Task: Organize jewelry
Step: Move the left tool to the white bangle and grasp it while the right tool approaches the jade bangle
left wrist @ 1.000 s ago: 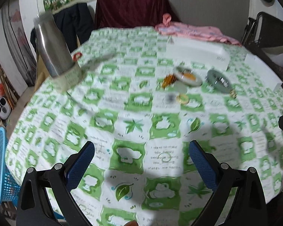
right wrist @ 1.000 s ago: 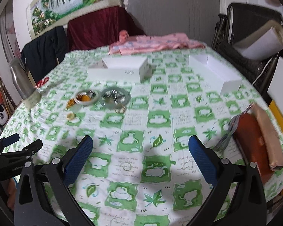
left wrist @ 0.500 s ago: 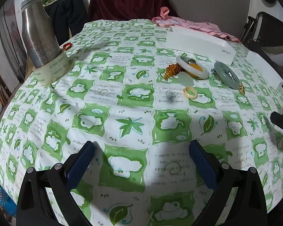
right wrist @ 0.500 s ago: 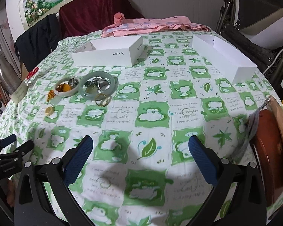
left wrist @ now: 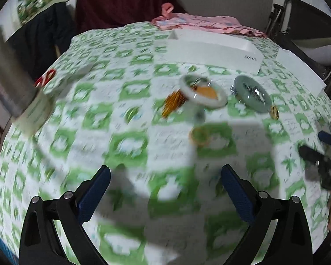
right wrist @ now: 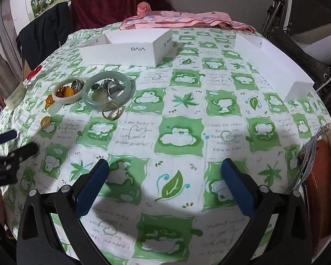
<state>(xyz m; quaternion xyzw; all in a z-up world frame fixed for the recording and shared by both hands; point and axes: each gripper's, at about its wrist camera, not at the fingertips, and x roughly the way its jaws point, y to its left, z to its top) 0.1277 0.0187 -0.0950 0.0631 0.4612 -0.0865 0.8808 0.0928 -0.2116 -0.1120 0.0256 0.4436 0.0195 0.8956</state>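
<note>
A jewelry cluster lies on the green-and-white tablecloth. It holds a white bangle [right wrist: 66,92] with amber pieces inside, a green jade bangle [right wrist: 109,92] around several rings, a gold ring [right wrist: 110,110], a small yellow ring [right wrist: 45,121] and amber beads [right wrist: 48,102]. Behind it stands an open white box [right wrist: 130,48]. My right gripper [right wrist: 165,170] is open and empty, well short of the cluster. The left wrist view is blurred: white bangle [left wrist: 204,92], jade bangle [left wrist: 252,96], yellow ring [left wrist: 199,135]. My left gripper [left wrist: 165,176] is open and empty, also near the yellow ring [right wrist: 22,142].
A second white box [right wrist: 273,66] lies at the far right. A steel flask [right wrist: 0,70] and red scissors [right wrist: 34,71] sit at the left table edge. Pink cloth [right wrist: 183,18] lies at the back, and a brown pouch [right wrist: 322,187] at the right edge.
Both grippers have moved forward over the table toward the jewelry, which now looks closer. The left view has become motion-blurred. Both stay open and empty.
</note>
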